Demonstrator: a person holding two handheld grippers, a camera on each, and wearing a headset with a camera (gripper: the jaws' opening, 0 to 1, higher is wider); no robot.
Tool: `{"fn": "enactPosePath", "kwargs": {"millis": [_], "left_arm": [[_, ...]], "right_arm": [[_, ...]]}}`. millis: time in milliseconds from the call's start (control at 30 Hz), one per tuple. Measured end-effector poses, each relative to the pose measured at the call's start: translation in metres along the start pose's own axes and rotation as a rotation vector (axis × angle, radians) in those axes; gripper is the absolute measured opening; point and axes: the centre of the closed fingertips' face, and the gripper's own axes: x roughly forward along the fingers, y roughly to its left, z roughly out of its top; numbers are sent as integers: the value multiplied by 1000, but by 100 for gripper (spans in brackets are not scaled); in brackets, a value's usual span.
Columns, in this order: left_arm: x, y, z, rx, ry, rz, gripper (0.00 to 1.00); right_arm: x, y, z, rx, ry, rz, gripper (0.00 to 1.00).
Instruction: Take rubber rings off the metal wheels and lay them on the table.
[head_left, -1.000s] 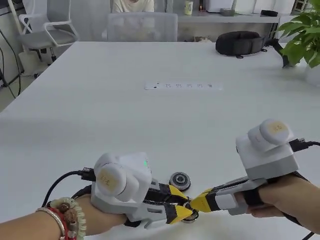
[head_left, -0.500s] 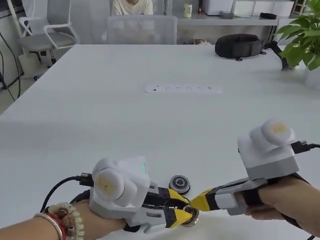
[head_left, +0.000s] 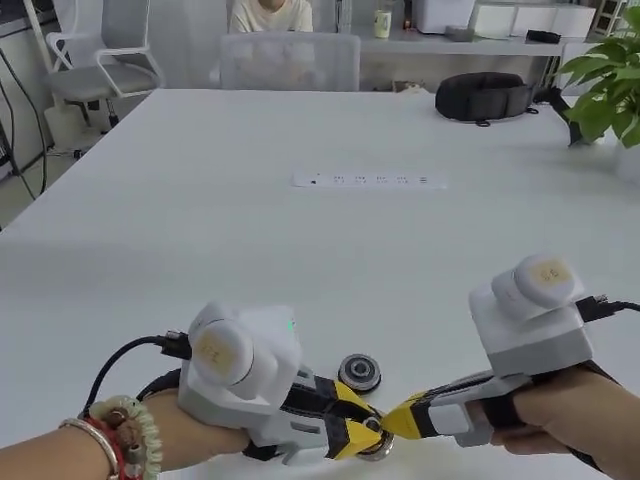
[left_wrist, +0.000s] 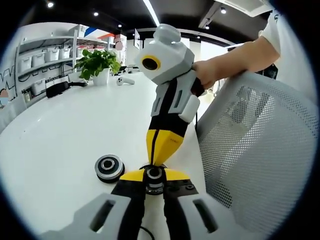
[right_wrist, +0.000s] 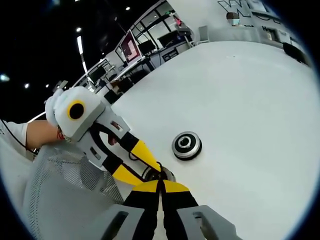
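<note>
White table (head_left: 200, 250): left gripper (head_left: 360, 432) jaws clamp a small round metal wheel (left_wrist: 154, 176) steady so the shut-jawed right gripper (head_left: 392, 425) can peel its black rubber ring (right_wrist: 168, 175).

Smooth matt white table (head_left: 300, 250), shiny metal wheel (head_left: 359, 371) with matt black rubber ring (left_wrist: 98, 169).

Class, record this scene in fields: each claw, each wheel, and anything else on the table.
Left claw: shut on held wheel
Right claw: shut, tips at that wheel's rim; grip on a ring unclear
Free wheel: flat on table, apart from both claws
Power strip: mid-table, beyond the claws
</note>
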Motion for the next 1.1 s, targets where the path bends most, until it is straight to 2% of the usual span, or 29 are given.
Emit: {"fn": "enactPosePath", "kwargs": {"millis": [133, 433, 567, 733, 867, 900, 1000, 1100], "left_arm": [[-2, -1, -1, 9, 12, -4, 7], [-4, -4, -3, -15, 36, -16, 8], [-4, -6, -3, -21, 46, -21, 12], [-7, -10, -3, -48, 100, -31, 16], [-10, -12, -4, -54, 114, -52, 21], [-11, -12, -3, -56, 116, -53, 22], [-16, -11, 12, -35, 81, -39, 22], [-22, -10, 22, -34, 67, -32, 25]], "right_arm": [[1, 3, -1, -6, 2, 5, 0], [3, 6, -2, -46, 8, -1, 0], [3, 6, -3, -57, 9, -8, 0], [2, 7, -3, -63, 9, -8, 0], [1, 9, 0, -59, -2, 2, 0], [1, 9, 1, -62, -3, 1, 0], [-1, 9, 1, -70, -4, -1, 0], [-2, 7, 1, -71, -6, 1, 0]]}}
